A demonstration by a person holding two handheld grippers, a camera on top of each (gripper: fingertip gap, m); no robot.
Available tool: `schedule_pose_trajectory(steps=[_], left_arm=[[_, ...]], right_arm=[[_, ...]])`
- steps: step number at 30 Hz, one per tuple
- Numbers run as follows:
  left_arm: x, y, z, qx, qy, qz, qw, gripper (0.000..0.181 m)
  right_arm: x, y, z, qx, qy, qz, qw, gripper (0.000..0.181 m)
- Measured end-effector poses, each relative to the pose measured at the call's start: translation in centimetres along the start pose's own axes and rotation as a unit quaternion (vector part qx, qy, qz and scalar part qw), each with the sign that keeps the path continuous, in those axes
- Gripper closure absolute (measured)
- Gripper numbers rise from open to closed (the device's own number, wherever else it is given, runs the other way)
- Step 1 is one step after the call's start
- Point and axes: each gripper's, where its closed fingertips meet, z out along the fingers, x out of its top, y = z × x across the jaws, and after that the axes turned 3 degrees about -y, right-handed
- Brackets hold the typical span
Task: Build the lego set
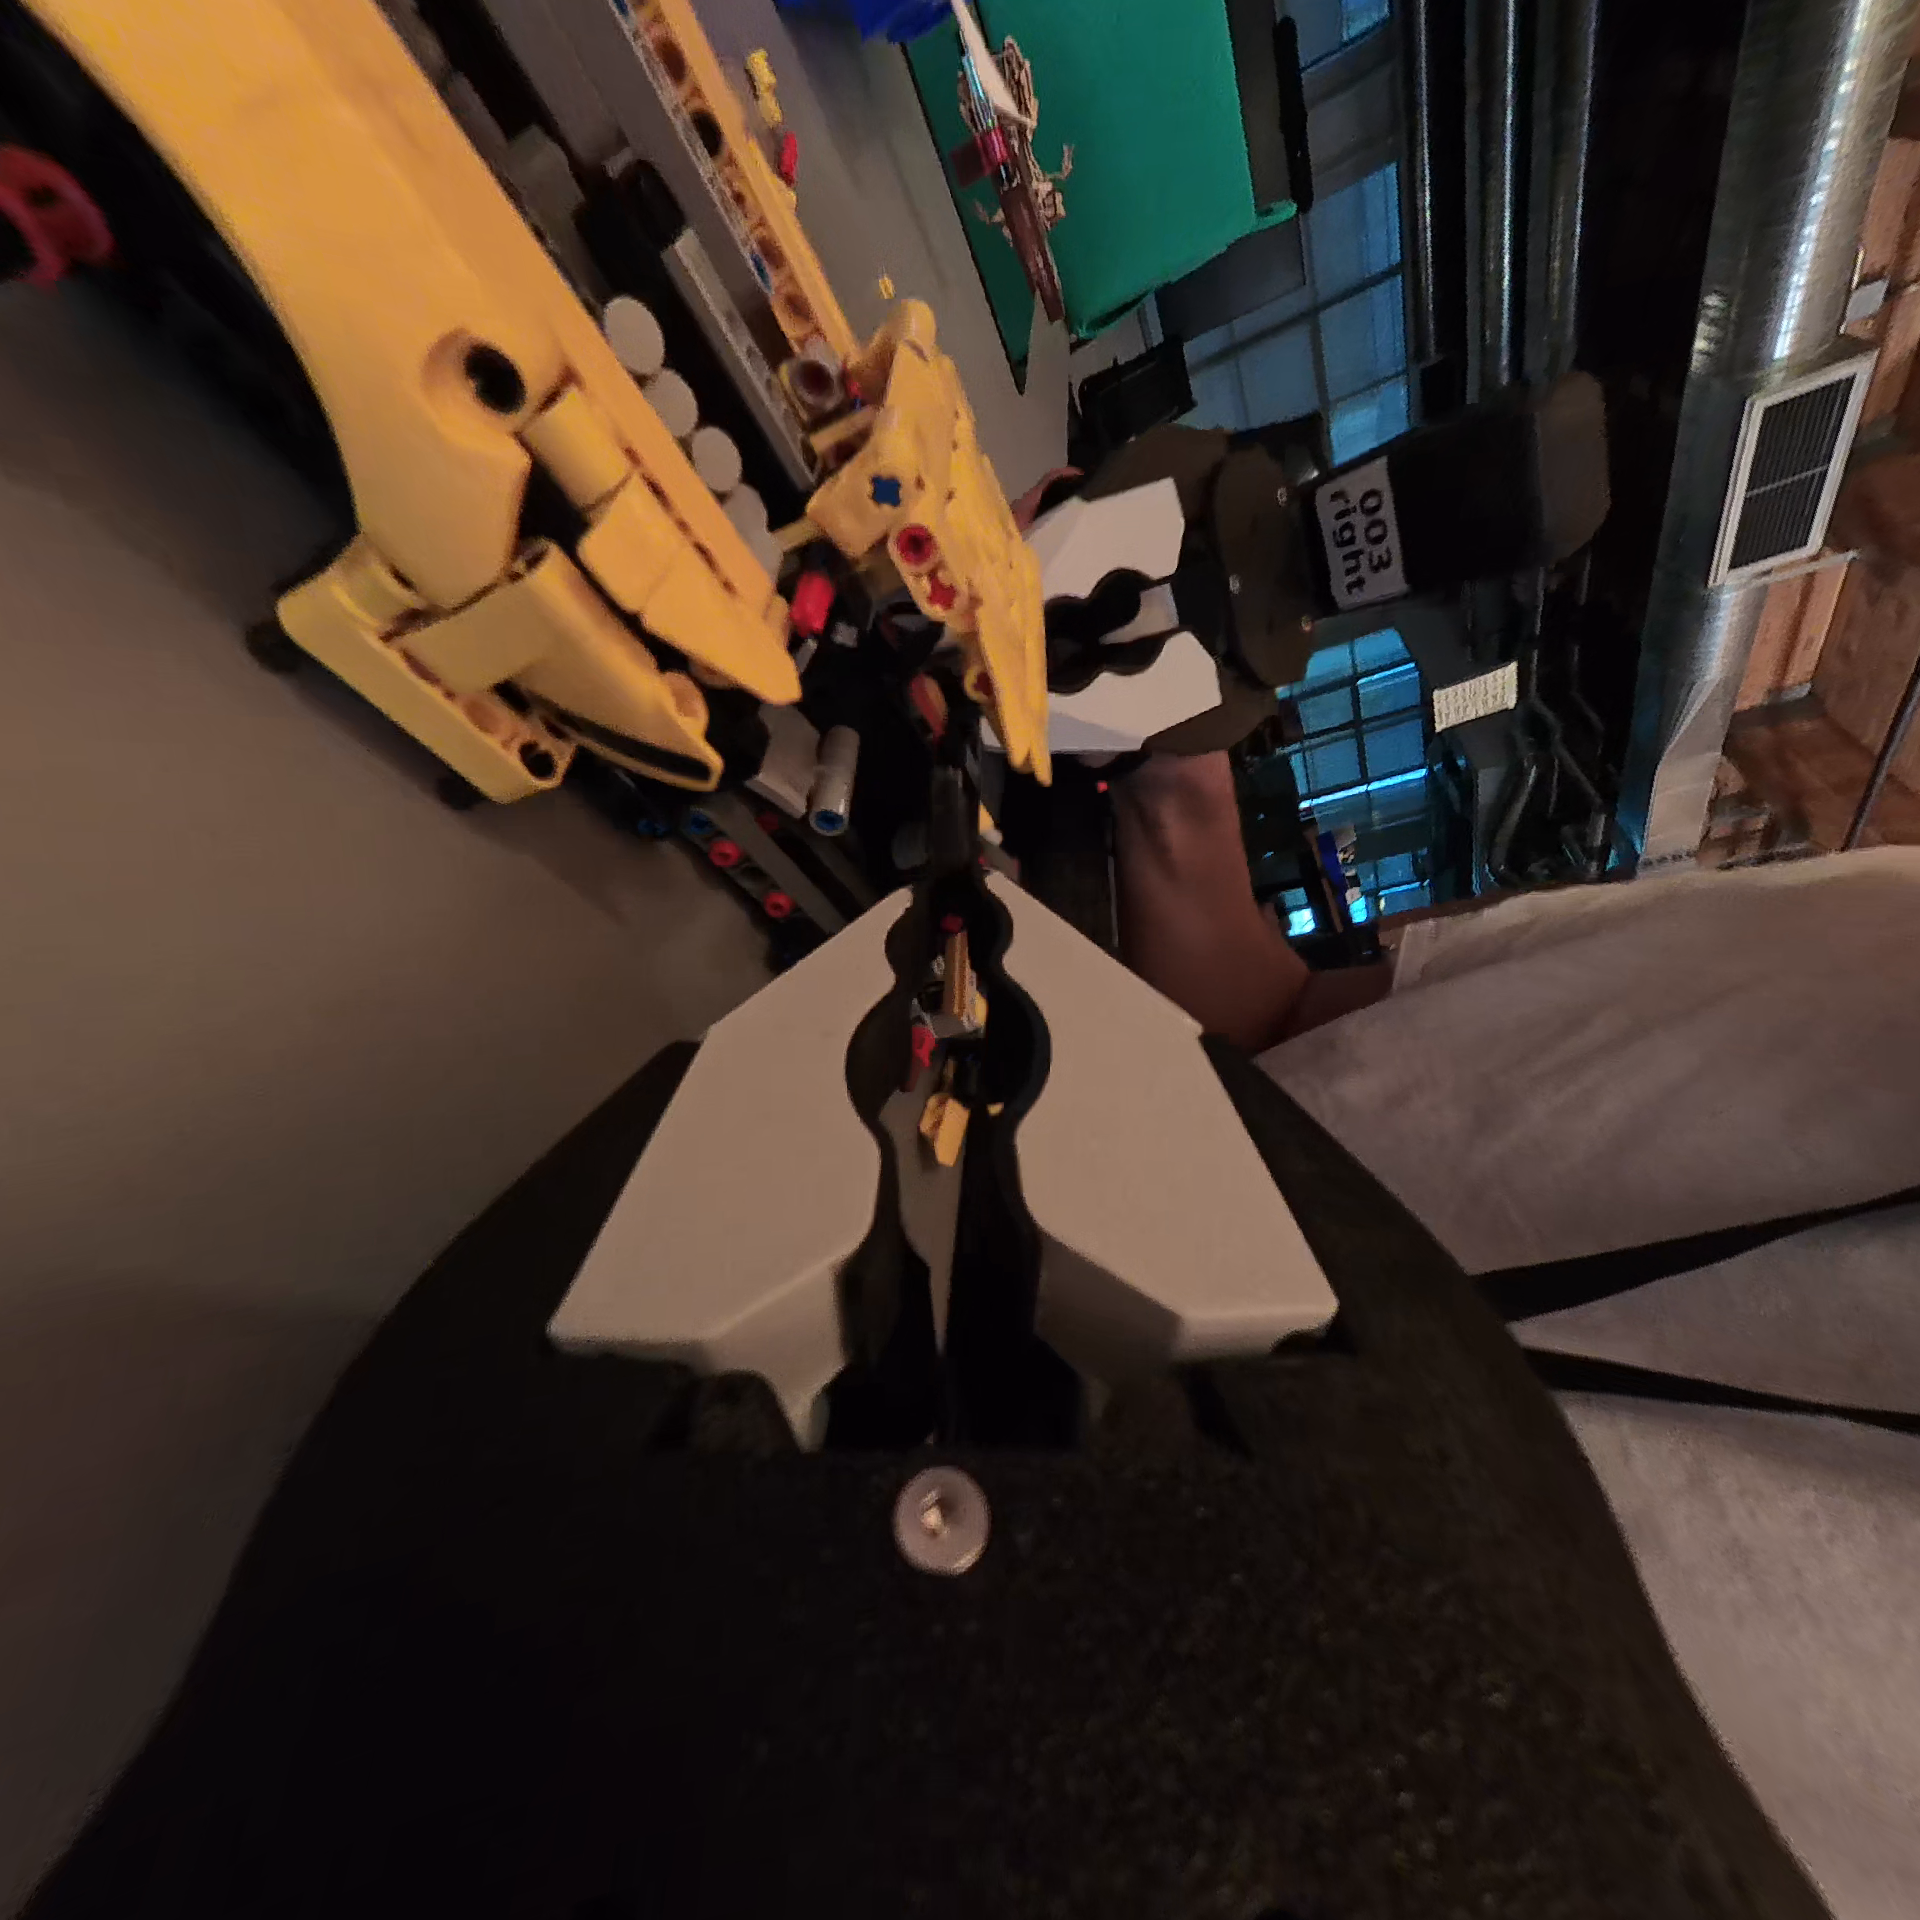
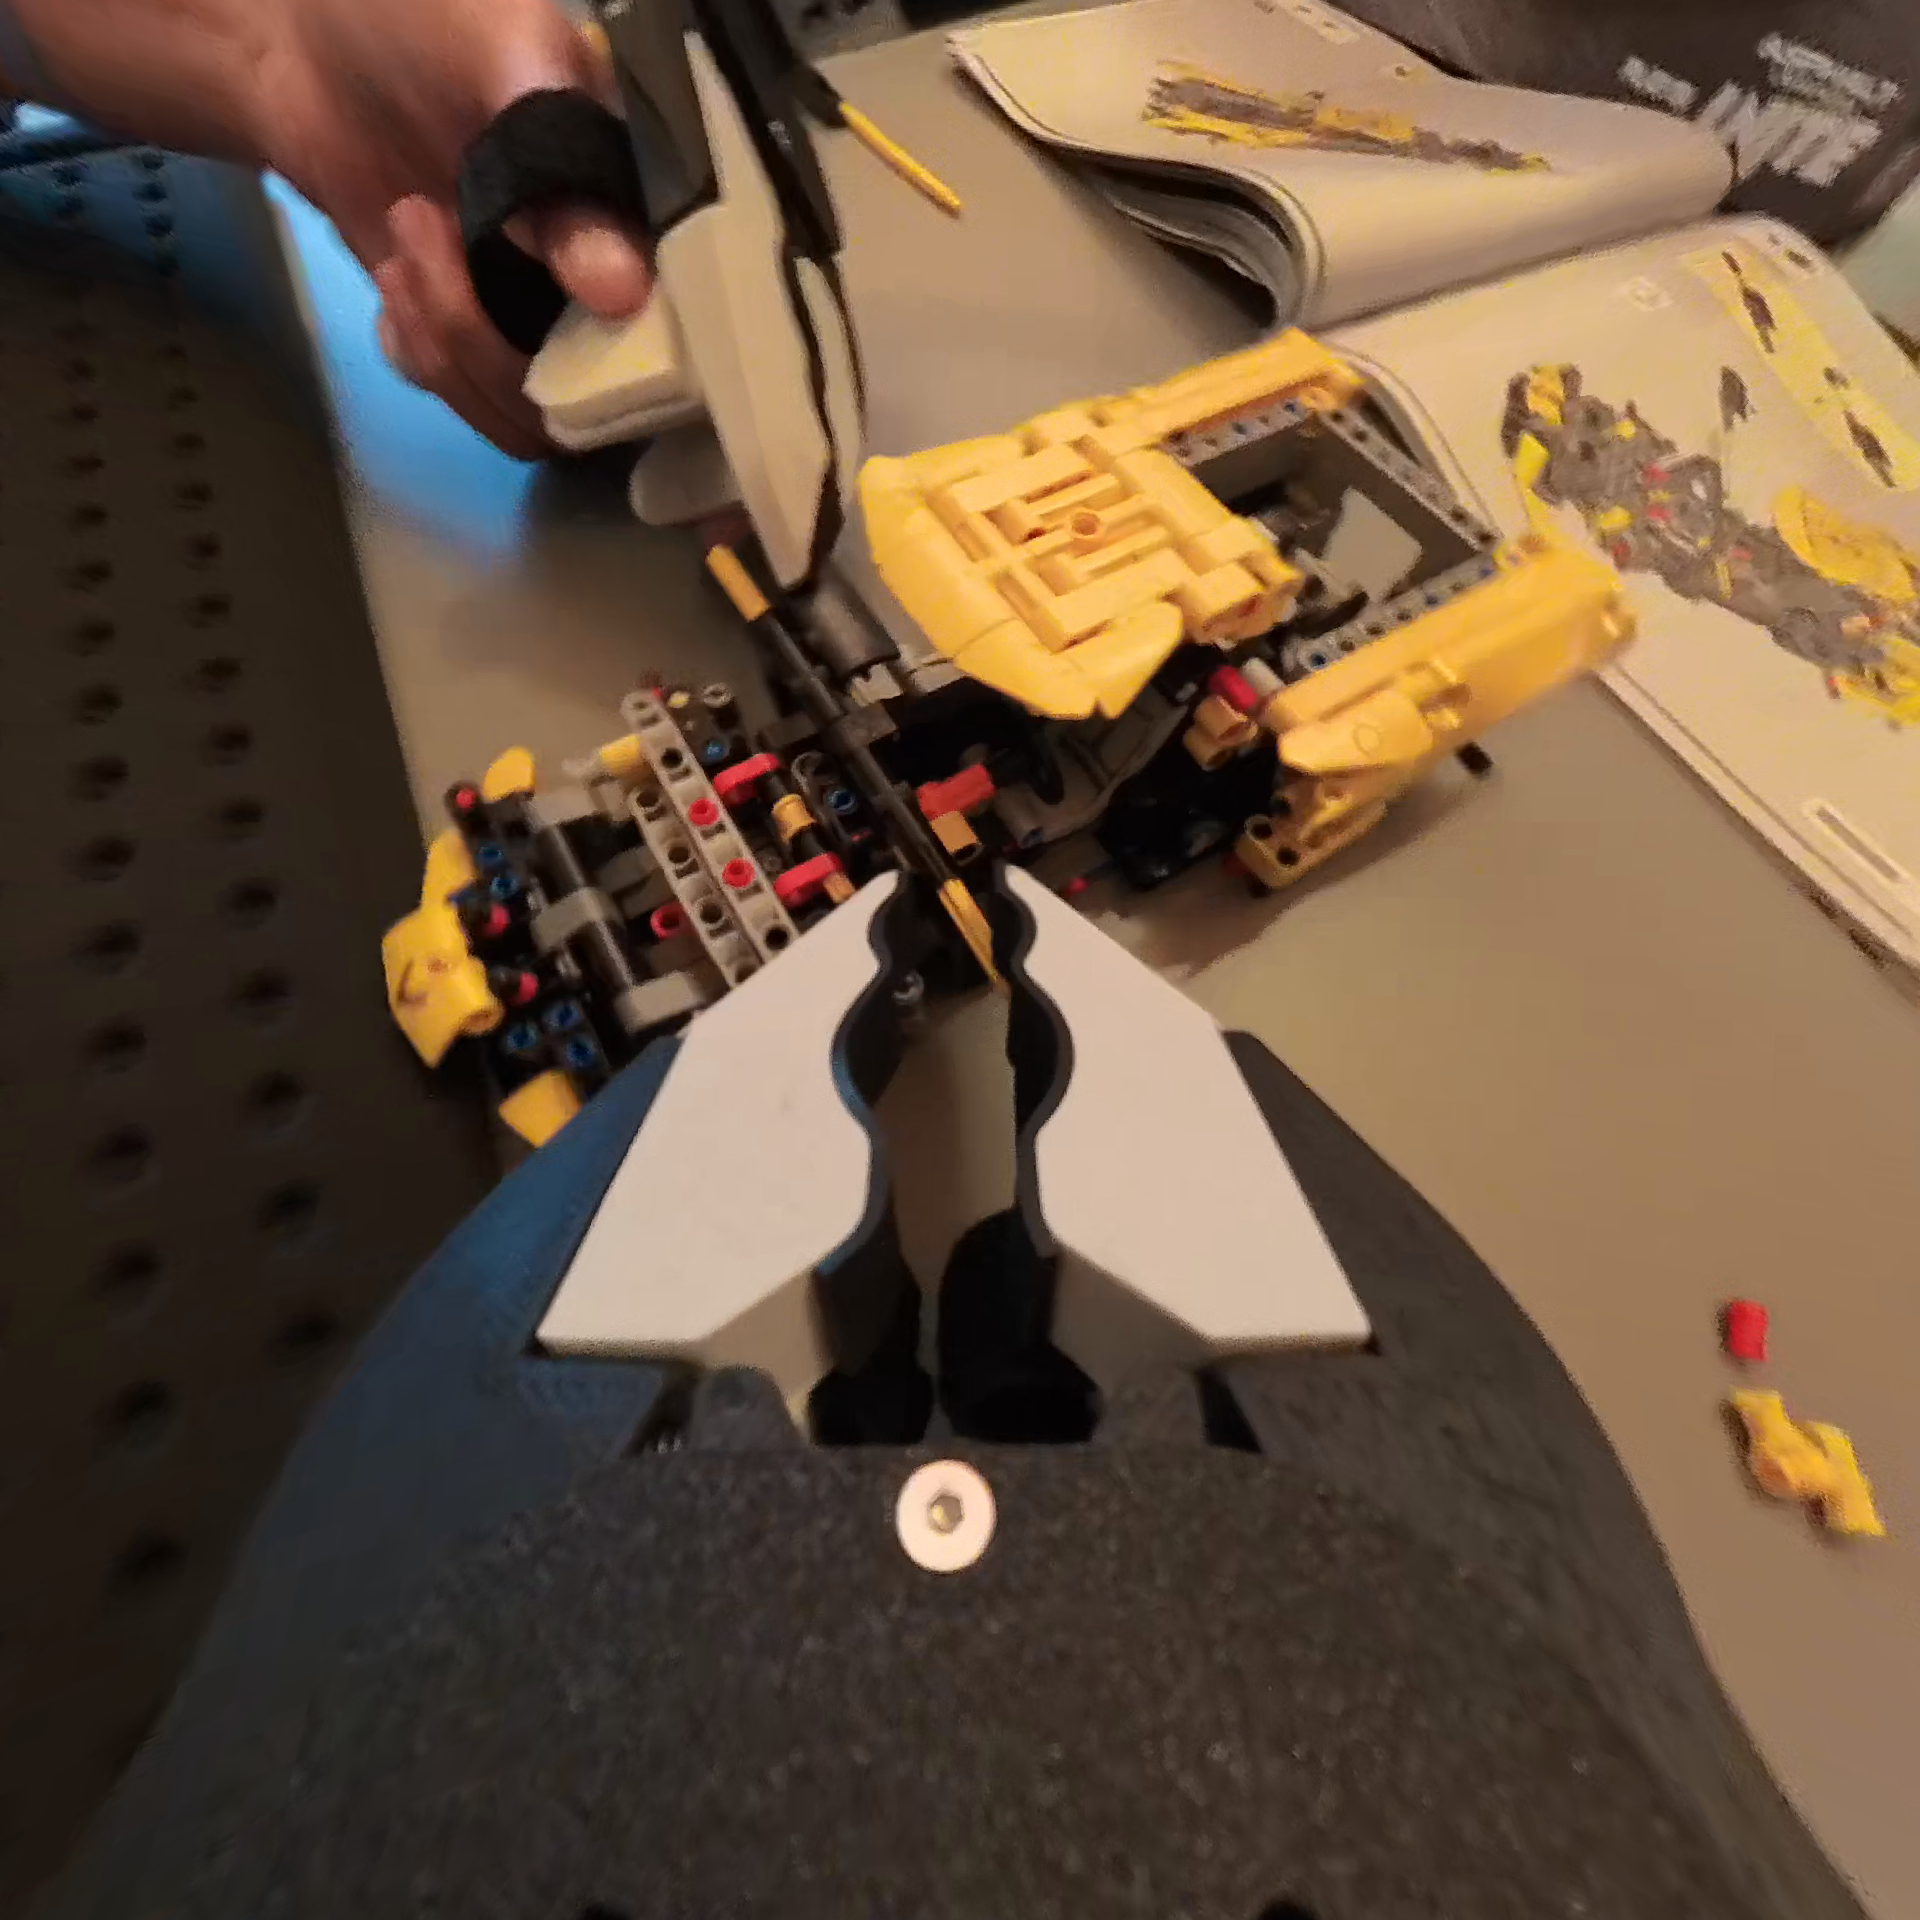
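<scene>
At the centre of the right wrist view, the right gripper has its fingers nearly pressed together, pinching a thin yellow piece at the near edge of the lego model. The model's long axis runs lower left to upper right across the desk. Beyond it, the left gripper reaches down from the upper left, pinching a black axle. Two loose pieces lie lower right; two instruction booklets lie farthest.

Green cloth hangs in bkgd; silver duct w/ white vent grille beside it.
</scene>
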Motion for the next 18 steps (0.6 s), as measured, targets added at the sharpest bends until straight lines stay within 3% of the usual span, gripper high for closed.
schedule_pose_trajectory(steps=[2, 5, 8, 12, 15, 18], left_arm=[[0.0, 0.2, 0.9, 0.002, 0.022, -0.017, 1.000, 0.175], [0.0, 0.4, 1.8, 0.006, 0.038, -0.028, 0.999, 0.175], [-0.1, 0.7, 2.9, 0.002, 0.037, -0.033, 0.999, 0.175], [-0.4, 1.1, 2.7, -0.014, 0.021, -0.031, 0.999, 0.158], [-0.4, 1.5, 0.8, -0.016, 0.043, 0.003, 0.999, 0.158], [-1.1, 0.9, -0.3, 0.037, 0.029, 0.081, 0.996, 0.159]], right_arm=[[-0.3, 0.8, -1.1, -0.028, -0.027, 0.039, 0.998, 0.156], [1.9, 0.3, -2.9, -0.078, 0.007, 0.104, 0.991, 0.131], [2.5, -1.8, -1.3, -0.122, -0.005, 0.162, 0.979, 0.105], [1.9, -2.0, 0.8, -0.210, -0.028, 0.171, 0.962, 0.104], [2.0, -1.8, 0.9, -0.216, -0.009, 0.219, 0.952, 0.114], [1.7, -1.3, 0.8, -0.214, -0.027, 0.247, 0.945, 0.124]])
